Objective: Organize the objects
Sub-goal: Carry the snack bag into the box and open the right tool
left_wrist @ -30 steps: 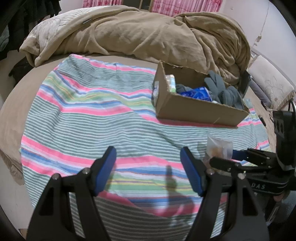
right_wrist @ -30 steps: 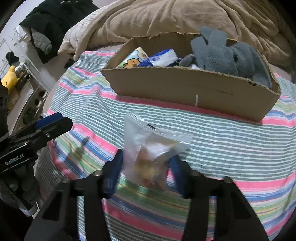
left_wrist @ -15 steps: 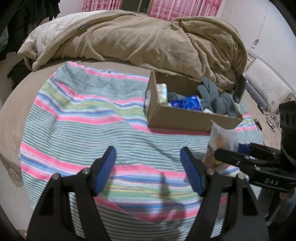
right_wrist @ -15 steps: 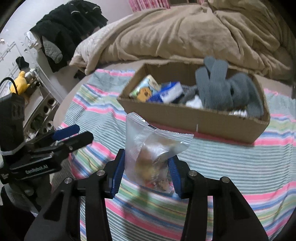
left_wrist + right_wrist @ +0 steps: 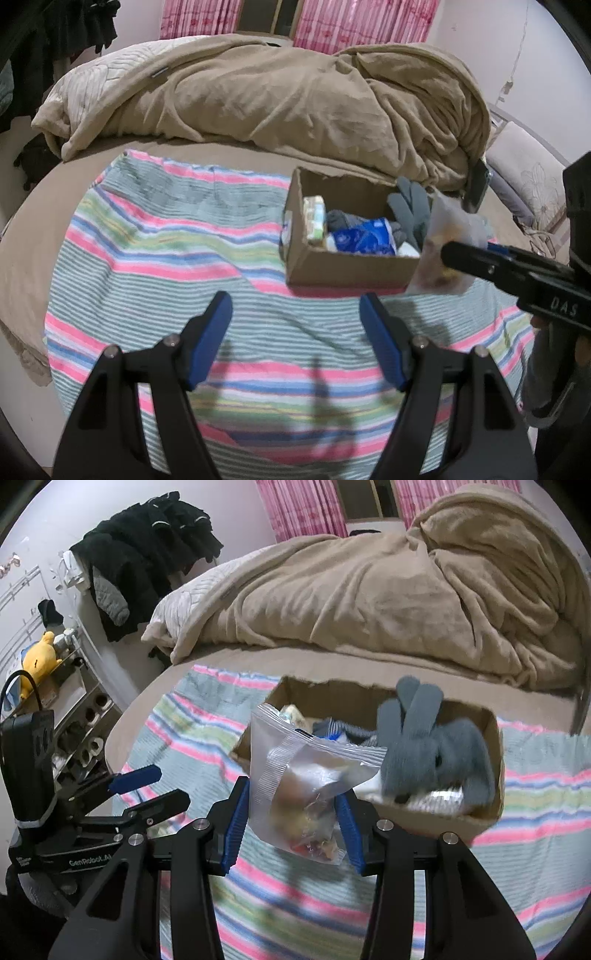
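The right tool [image 5: 293,823] is clamped on a clear zip bag [image 5: 303,779] of snacks, its blue pads pressed against the bag's lower half while the sealed top sticks up between them. A second ago the bag hung low over the striped blanket [image 5: 155,258] in front of the cardboard box [image 5: 354,271]; now it has been carried up and forward, so that in the right wrist view it overlaps the box's near left wall, and in the left wrist view it hangs at the box's near right corner, held off the bed. Whether it is over the opening yet I cannot tell. The box sits on the blanket and holds grey gloves [image 5: 432,746], a blue packet [image 5: 364,236] and a pale pack [image 5: 314,221] against its left wall. The left tool [image 5: 295,332] has its fingers spread wide with nothing between them, hovering over the blanket short of the box, much as before. A rumpled tan duvet [image 5: 277,92] lies behind
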